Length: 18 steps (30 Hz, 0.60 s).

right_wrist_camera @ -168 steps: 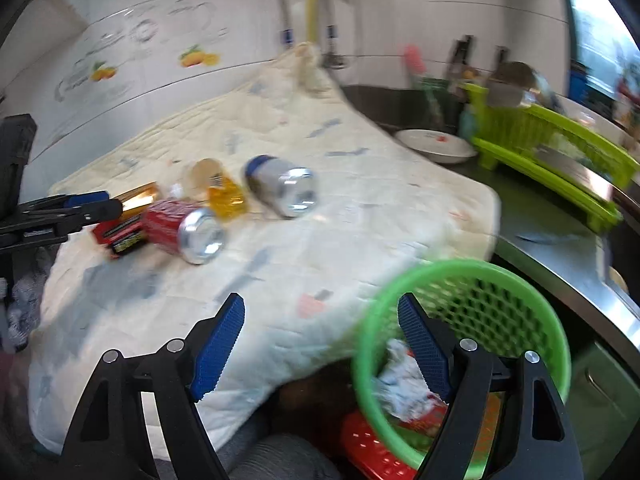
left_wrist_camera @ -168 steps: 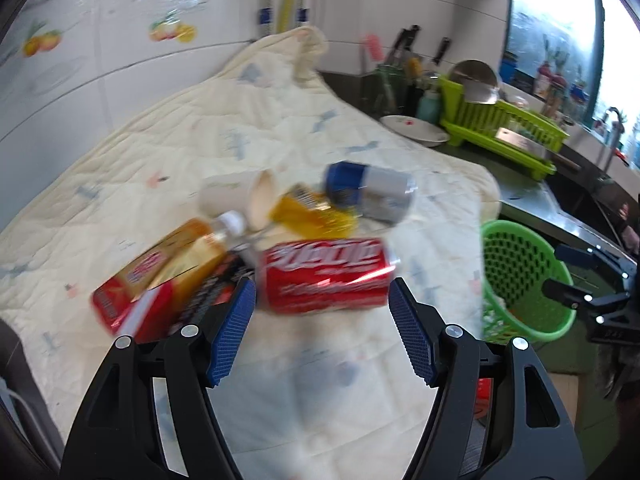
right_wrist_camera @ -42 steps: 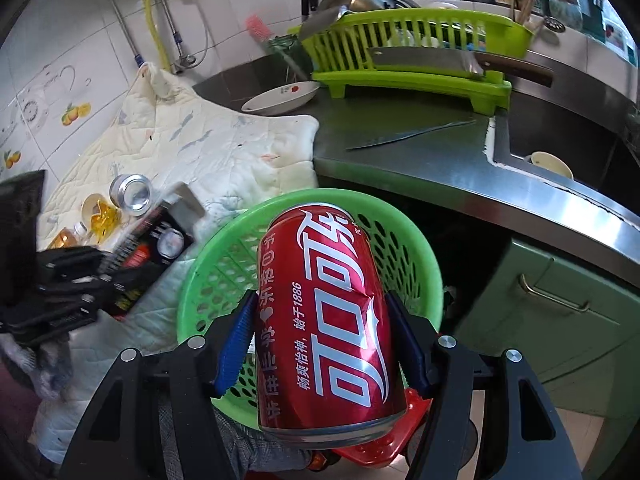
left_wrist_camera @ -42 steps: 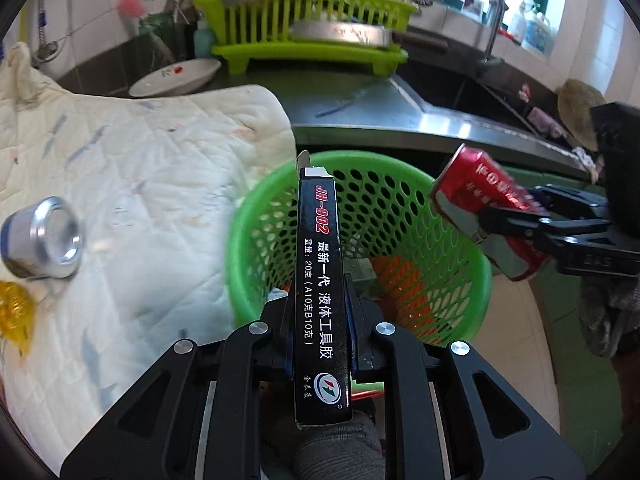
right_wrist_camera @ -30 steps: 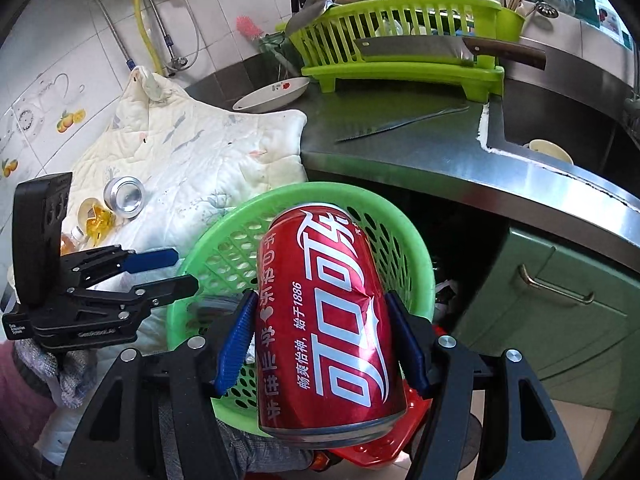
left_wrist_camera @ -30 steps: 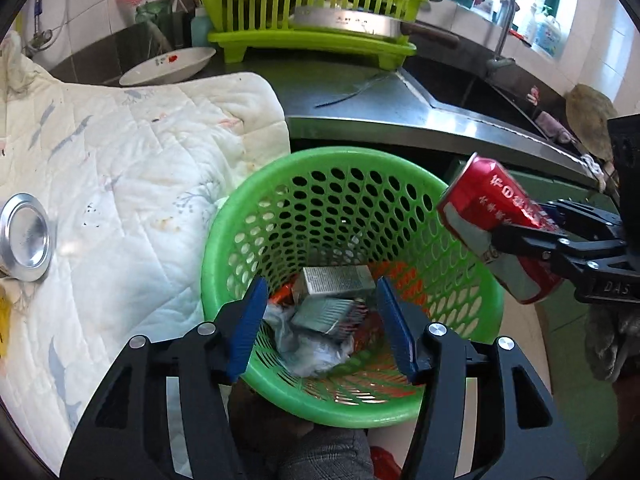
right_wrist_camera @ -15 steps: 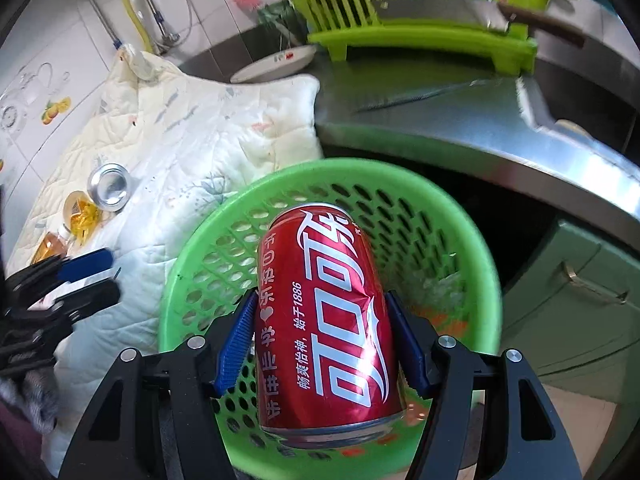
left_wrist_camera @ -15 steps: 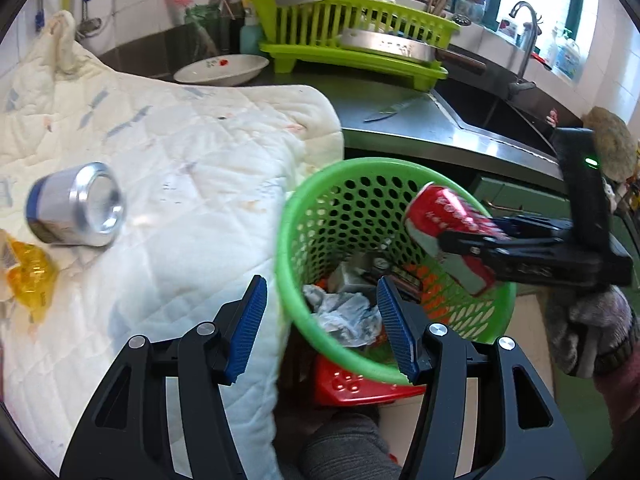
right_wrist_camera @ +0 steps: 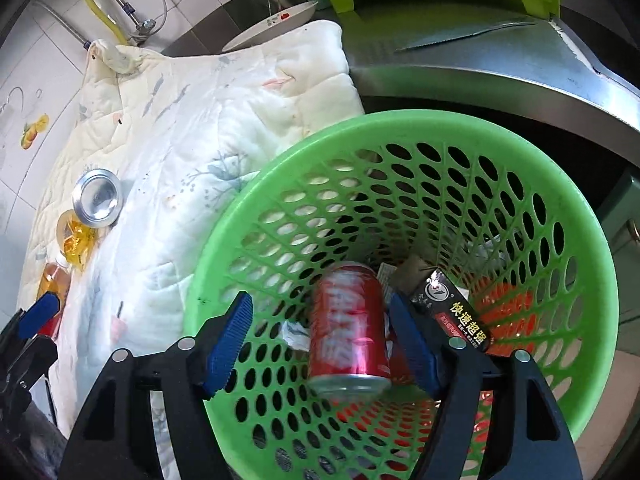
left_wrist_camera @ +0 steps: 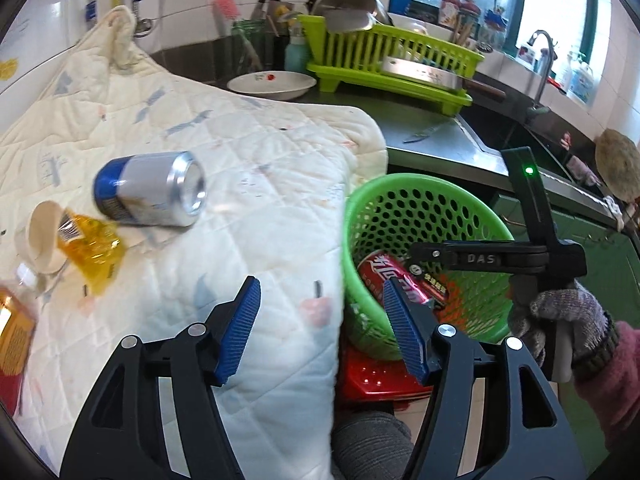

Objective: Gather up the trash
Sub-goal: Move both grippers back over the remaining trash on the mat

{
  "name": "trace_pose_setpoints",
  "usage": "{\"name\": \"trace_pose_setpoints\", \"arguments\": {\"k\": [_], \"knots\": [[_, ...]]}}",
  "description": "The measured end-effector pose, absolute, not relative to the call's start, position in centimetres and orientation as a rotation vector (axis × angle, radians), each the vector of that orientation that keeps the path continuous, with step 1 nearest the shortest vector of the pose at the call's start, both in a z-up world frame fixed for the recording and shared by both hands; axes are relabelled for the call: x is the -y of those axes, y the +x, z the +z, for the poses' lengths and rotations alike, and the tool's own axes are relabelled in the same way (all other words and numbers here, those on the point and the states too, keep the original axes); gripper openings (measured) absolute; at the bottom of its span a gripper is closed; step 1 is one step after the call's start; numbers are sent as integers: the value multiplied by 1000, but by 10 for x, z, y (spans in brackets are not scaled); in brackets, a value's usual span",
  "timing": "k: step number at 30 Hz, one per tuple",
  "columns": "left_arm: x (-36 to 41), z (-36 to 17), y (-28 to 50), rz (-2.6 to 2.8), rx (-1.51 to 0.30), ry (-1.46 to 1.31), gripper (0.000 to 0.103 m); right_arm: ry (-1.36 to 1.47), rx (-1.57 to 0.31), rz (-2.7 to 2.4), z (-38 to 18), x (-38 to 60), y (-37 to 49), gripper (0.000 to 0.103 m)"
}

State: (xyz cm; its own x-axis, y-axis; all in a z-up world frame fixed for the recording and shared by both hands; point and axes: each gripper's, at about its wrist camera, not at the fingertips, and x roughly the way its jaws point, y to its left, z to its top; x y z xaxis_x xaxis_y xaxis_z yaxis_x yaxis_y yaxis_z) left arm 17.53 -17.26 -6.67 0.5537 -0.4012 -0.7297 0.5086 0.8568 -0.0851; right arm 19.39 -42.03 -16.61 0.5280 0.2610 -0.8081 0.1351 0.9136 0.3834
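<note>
My right hand-held gripper hangs over the green basket with its jaws spread and nothing between them. The red can lies inside the basket, blurred, beside a black box and some crumpled paper. My left hand-held gripper is spread too and empty, above the near edge of the quilt that covers the worktop.

What is left to collect sits on the quilt, well apart from the basket: a silver and blue can on its side with its open end toward the basket, a crumpled yellow wrapper just beside it, a paper cup touching the wrapper, and a bottle of amber drink at the left edge of the view.

I judge the silver can the easiest next pick. It looks empty, so light, but thin-walled and smooth; I would close across its round body near the middle, gently, since a hard squeeze would dent it and a grip near the end could let it slip out. Lying on soft padding, it may roll when a finger nudges it. The wrapper is limp and should crush flat in the jaws. The cup is light and would fold.

Nothing blocks the way from the can to the basket. The plate, dish rack and a knife on the steel counter lie beyond and are not trash. The two grippers work close together at the basket rim, so I would keep them from crossing.
</note>
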Motion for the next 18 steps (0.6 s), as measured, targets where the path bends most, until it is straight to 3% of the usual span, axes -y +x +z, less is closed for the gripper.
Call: {"name": "trace_pose_setpoints", "arguments": {"k": [18], "knots": [[68, -47, 142, -394, -757, 88, 64, 289, -908, 114, -100, 377, 149, 69]]}}
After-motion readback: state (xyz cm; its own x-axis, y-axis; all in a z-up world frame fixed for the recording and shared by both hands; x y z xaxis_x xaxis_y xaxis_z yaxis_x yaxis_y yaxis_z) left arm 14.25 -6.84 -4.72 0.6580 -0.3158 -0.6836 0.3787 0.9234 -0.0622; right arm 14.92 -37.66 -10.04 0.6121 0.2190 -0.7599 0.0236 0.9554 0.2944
